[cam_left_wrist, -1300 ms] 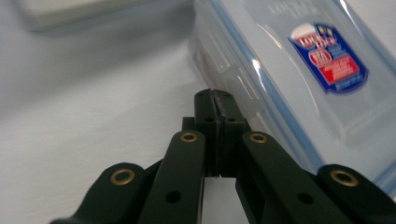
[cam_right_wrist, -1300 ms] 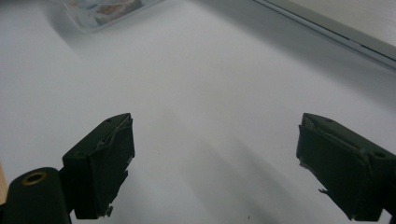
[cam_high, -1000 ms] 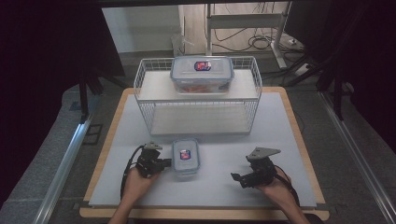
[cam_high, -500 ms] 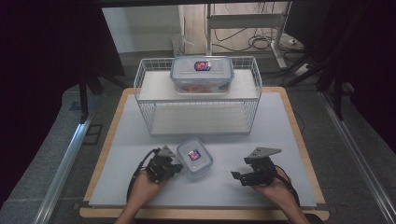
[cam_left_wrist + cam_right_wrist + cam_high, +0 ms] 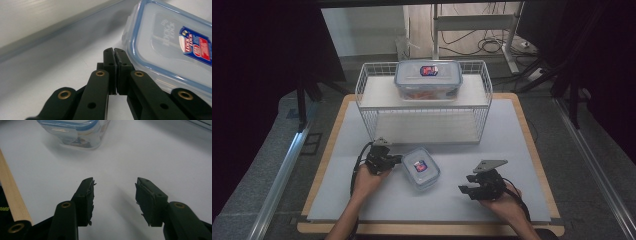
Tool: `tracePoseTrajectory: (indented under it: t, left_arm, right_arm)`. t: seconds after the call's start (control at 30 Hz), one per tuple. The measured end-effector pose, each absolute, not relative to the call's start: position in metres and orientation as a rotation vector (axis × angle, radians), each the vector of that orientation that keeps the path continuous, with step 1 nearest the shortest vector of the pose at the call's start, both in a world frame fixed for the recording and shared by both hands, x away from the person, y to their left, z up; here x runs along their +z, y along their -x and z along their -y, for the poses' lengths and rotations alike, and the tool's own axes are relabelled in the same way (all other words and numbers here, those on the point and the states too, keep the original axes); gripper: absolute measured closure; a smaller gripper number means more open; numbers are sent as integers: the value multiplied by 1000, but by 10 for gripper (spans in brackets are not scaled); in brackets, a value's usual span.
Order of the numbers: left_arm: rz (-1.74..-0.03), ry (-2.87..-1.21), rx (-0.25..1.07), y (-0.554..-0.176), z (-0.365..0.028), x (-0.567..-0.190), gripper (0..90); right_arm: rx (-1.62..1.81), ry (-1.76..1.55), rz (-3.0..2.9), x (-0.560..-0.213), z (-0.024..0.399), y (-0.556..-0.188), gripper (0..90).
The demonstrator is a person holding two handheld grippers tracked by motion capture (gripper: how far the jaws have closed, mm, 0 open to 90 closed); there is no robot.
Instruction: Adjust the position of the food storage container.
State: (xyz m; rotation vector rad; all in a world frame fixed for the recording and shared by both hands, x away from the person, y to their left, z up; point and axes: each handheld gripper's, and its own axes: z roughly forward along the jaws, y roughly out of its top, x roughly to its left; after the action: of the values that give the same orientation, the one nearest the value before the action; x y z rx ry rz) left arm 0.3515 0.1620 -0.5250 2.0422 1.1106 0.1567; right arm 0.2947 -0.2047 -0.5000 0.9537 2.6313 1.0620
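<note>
Landmark for this report: the white wire rack with two shelves point(image 5: 424, 107), standing at the far middle of the pale grey table mat point(image 5: 522, 145).

The small clear plastic container with a blue-rimmed snap lid and a red-and-blue label point(image 5: 420, 167) lies flat on the mat in front of the rack, a little left of the rack's middle and turned at a slant to its front edge. In the left gripper view the same container point(image 5: 172, 42) lies just to the right of the jaw tips, lid up. Whether the tips touch its rim cannot be told.

The left gripper point(image 5: 398, 160) sits in front of the rack's left end, pointing across toward the small container's near-left corner. Its jaws are clenched together, pad against pad, with nothing between them, as the left gripper view point(image 5: 114, 53) confirms.

The right gripper point(image 5: 464, 190) rests low over the mat in front of the rack's right half, well apart from the small container and nearer the person than it. Its jaws stand partly apart and have just been closing; nothing lies between them in the right gripper view point(image 5: 115, 183), where bare mat shows in the gap and the small container point(image 5: 75, 132) lies farther ahead.

A larger clear plastic container with a blue-rimmed lid point(image 5: 428, 80) stands on the rack's top shelf, near its middle
</note>
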Motion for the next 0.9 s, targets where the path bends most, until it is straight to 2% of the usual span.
tracePoseTrajectory:
  t: [0.13, 0.33, 0.5, 0.63, 0.7, 0.9]
  left_arm:
    - [-1085, -2059, 135, -346, -158, -524, 892]
    - [-1027, -2100, 82, -333, -137, -524, 897]
    - [-976, -2136, 42, -317, -123, -524, 895]
    - [-949, -2173, 27, -308, -114, -525, 895]
    - [-944, -2192, 49, -303, -111, -525, 898]
    - [-967, -2167, -3, -287, -112, -525, 893]
  right_arm:
    - [1069, -938, -2652, -500, 204, -294, 526]
    - [1048, -890, -2697, -499, 197, -287, 673]
    - [1025, -866, -2759, -504, 190, -282, 758]
    - [1011, -874, -2745, -504, 187, -279, 795]
    - [978, -877, -2727, -504, 188, -280, 797]
    - [976, -927, -2674, -504, 195, -287, 795]
